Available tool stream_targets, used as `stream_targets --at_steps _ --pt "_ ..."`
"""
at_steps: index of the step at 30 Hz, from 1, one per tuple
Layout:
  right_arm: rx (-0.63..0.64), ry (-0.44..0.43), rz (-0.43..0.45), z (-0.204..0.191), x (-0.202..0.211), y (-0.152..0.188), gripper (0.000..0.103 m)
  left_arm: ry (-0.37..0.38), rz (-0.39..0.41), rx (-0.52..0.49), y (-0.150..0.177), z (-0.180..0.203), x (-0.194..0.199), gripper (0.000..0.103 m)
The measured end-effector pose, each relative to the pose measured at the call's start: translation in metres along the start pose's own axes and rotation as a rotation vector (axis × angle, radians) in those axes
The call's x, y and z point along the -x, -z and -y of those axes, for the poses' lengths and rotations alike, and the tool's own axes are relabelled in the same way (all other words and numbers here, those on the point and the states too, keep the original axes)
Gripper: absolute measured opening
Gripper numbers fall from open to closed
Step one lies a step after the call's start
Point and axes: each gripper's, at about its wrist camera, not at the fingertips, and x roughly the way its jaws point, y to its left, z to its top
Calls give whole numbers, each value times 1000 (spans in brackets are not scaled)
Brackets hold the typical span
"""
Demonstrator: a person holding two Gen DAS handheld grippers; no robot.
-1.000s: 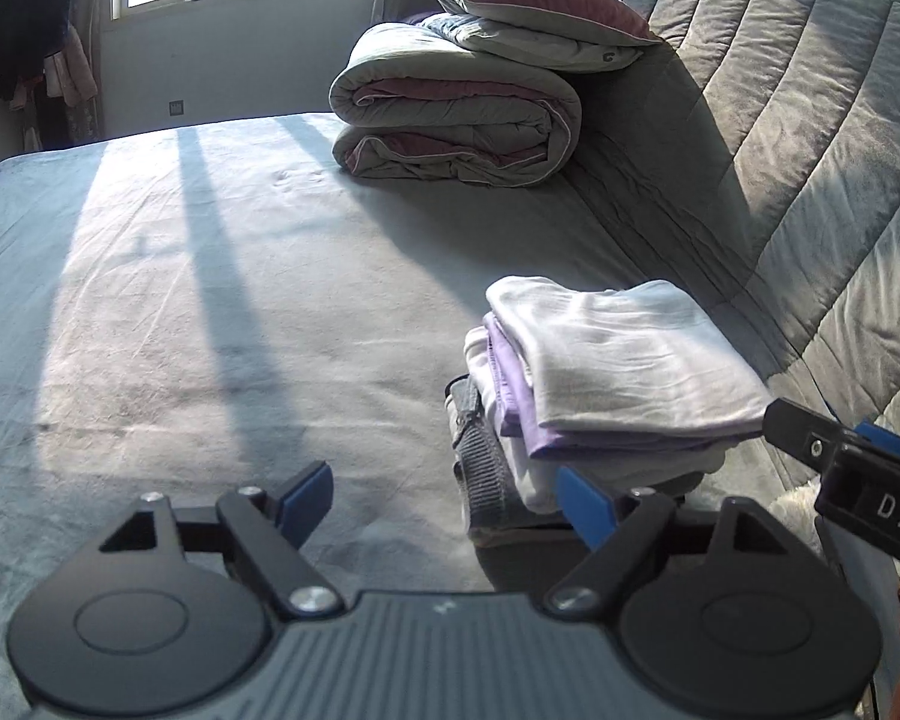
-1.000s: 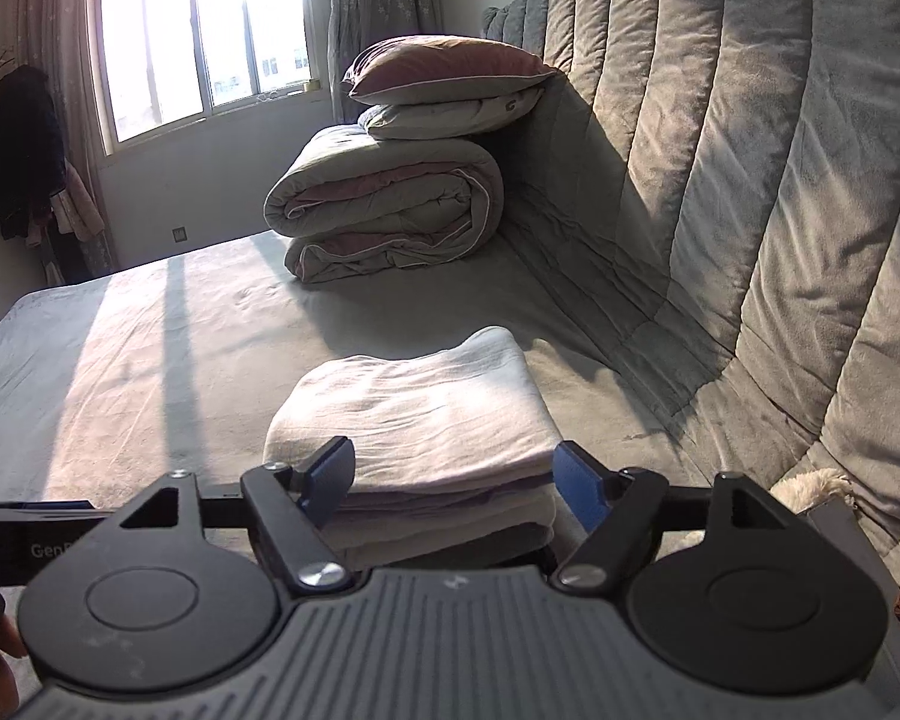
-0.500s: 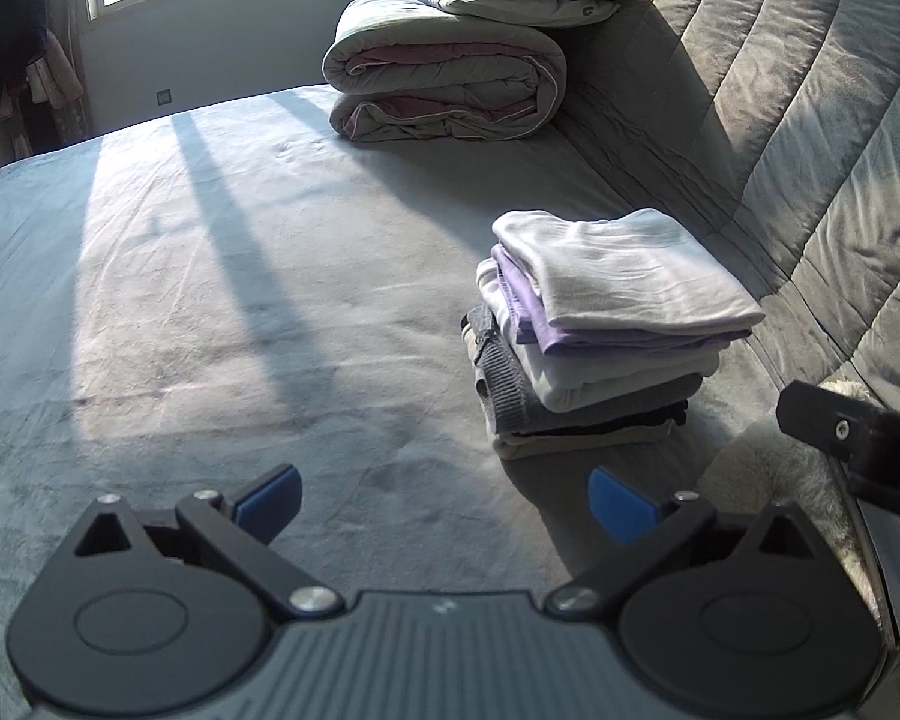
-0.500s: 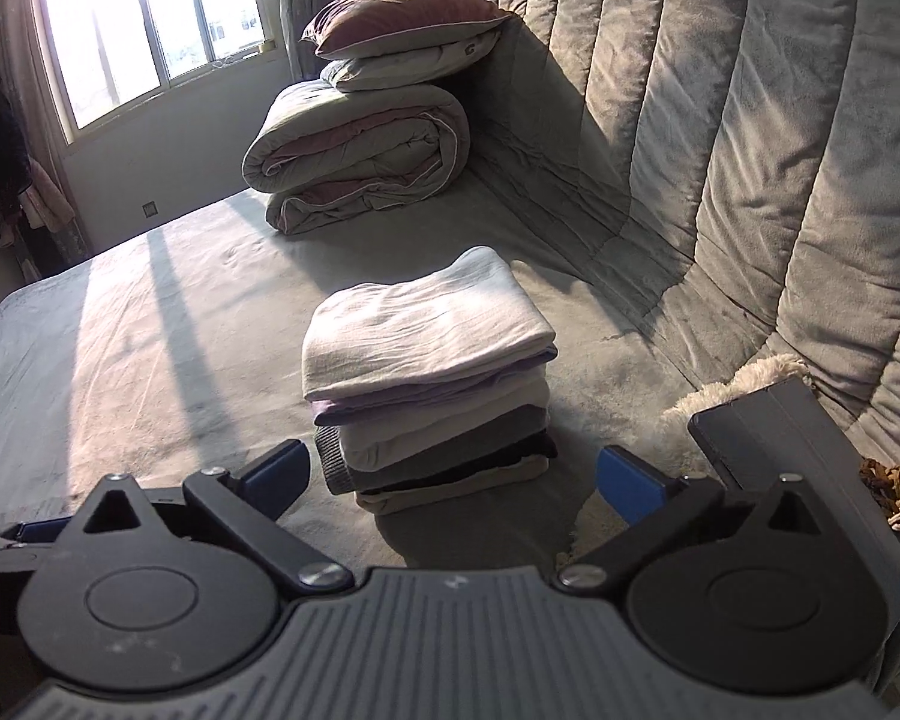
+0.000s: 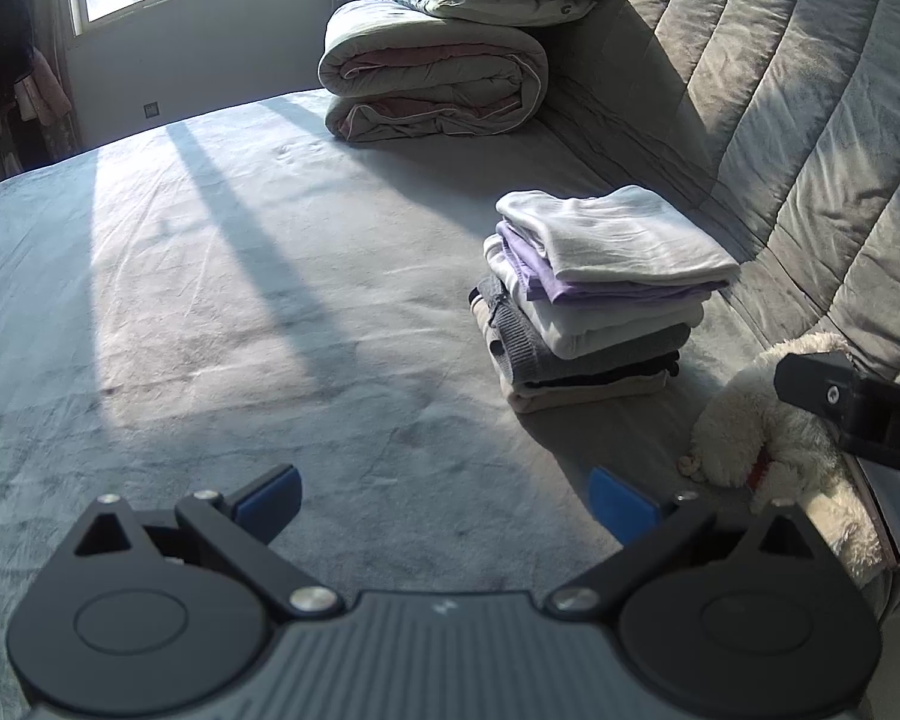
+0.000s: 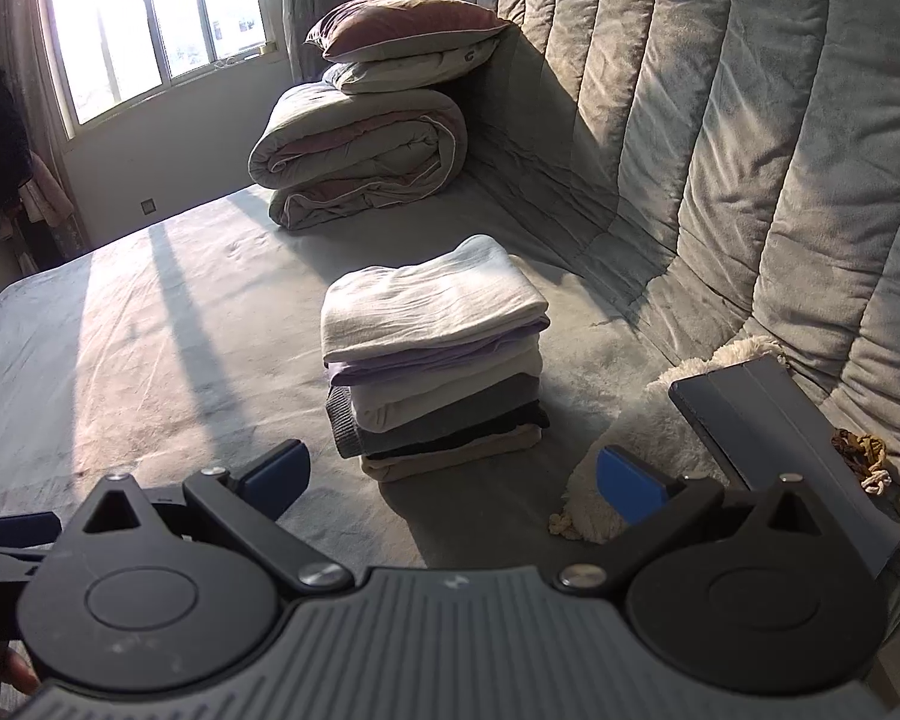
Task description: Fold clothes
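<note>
A neat stack of folded clothes [image 5: 594,294] [image 6: 438,354] rests on the grey bed, white on top, then lilac, white, grey, black and beige. My left gripper [image 5: 444,501] is open and holds nothing, hanging over bare sheet in front and to the left of the stack. The right gripper [image 6: 453,477] is open too, with the stack standing a short way beyond its fingers and nothing between them. In the left wrist view the black body of the right gripper [image 5: 864,414] shows at the right edge.
A rolled duvet [image 5: 432,84] [image 6: 360,156] with two pillows [image 6: 408,42] sits at the far end. The quilted headboard [image 6: 750,150] runs along the right. A white plush toy [image 5: 774,438] and a dark tablet case [image 6: 774,432] lie right of the stack. The bed sheet [image 5: 210,276] stretches left.
Both grippers have pulled back and away from the stack and opened wider. The stack now stands free, further off in both views.
</note>
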Motion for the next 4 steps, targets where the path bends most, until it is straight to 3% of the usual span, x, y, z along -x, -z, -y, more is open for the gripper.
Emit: stream_targets --at_steps 4 --pt "4 -13 9 -7 8 6 103 18 14 -4 9 -6 11 102"
